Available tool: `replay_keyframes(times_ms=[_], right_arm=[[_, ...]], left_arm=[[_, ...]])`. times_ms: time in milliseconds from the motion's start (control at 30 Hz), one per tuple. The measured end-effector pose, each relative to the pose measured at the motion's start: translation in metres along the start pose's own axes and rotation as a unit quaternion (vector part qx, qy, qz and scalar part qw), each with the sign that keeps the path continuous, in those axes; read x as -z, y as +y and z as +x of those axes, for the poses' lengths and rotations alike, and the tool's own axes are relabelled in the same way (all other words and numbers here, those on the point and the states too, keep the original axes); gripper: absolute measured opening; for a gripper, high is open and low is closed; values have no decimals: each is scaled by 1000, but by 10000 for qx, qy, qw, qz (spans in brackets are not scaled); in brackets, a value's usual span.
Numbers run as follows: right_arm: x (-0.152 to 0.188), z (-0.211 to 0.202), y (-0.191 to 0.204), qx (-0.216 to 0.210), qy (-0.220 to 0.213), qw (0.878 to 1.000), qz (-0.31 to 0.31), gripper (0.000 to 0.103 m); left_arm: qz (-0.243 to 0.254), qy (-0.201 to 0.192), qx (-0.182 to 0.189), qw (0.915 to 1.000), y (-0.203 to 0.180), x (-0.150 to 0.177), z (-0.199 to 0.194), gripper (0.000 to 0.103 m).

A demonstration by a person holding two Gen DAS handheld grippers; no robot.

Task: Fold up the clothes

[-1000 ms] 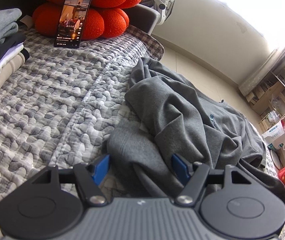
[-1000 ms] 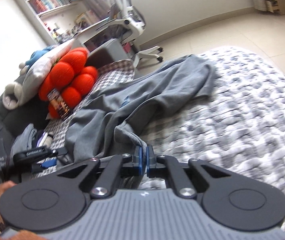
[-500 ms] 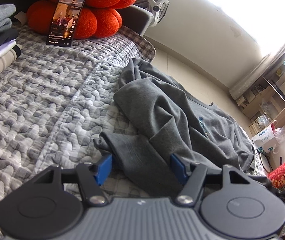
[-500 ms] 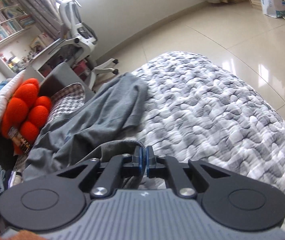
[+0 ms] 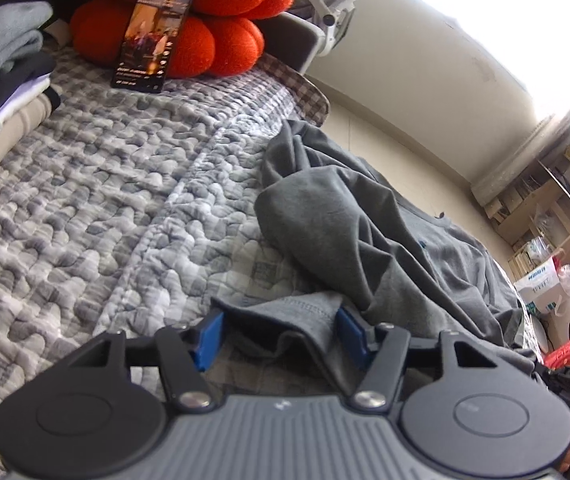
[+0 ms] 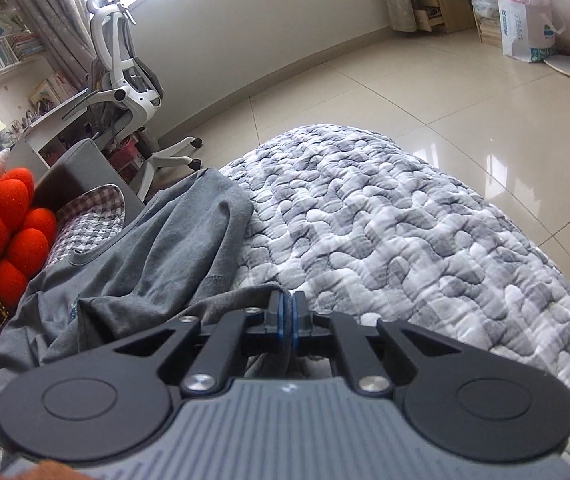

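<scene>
One grey sweatshirt point(image 5: 365, 232) lies crumpled on the quilted bed cover point(image 5: 85, 208), along its floor-side edge.

Its hem corner sits between the blue pads of the left gripper point(image 5: 279, 332), whose jaws are closing but do not press it yet. The right gripper point(image 6: 287, 316) pinches another hem fold with jaws closed. Much free quilt lies on both sides; a stack of folded clothes point(image 5: 1, 92) and an orange cushion point(image 5: 213, 12) with a phone point(image 5: 153, 36) leaning on it stand at the far end.

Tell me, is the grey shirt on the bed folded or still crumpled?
Crumpled: the grey shirt lies bunched in loose wrinkles on the bed.
</scene>
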State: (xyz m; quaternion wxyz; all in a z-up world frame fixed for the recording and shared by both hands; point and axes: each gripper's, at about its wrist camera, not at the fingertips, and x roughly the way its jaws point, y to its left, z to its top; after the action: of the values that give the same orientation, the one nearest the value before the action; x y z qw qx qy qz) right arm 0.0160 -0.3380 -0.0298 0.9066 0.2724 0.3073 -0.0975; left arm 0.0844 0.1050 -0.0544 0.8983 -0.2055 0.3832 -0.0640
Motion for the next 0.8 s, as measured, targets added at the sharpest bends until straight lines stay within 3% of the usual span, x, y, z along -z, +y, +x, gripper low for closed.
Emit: replay_keyframes(times_ms=[167,233,300,667,700,733,800], right_arm=[[0,-11,-6,-161,127,9995,221,16],[2,-18,-9,-262,225,9989,309,40],[5,-26,-11,-416,306,9979,382,43],[26,-58,-10,-1061,1080,9875,433,42],[29,-59,-7,-1069,1140,9871,353,35],[31,-59,-5,-1042,1187,9871,259,18],[31,-61,-5,-938,1182,9885,133,8]], left_arm=[[-233,-66,-8,9997,10,-4,-5,61],[-348,-33,-8,9994,15,-6,-5,61],[-502,18,77,9987,20,-8,-5,61],[-1159,224,270,9926,42,-9,2,60],[-1224,235,303,9917,44,-9,3,60],[-1295,244,336,9907,46,-9,3,59],[-1436,262,402,9885,50,-9,4,58]])
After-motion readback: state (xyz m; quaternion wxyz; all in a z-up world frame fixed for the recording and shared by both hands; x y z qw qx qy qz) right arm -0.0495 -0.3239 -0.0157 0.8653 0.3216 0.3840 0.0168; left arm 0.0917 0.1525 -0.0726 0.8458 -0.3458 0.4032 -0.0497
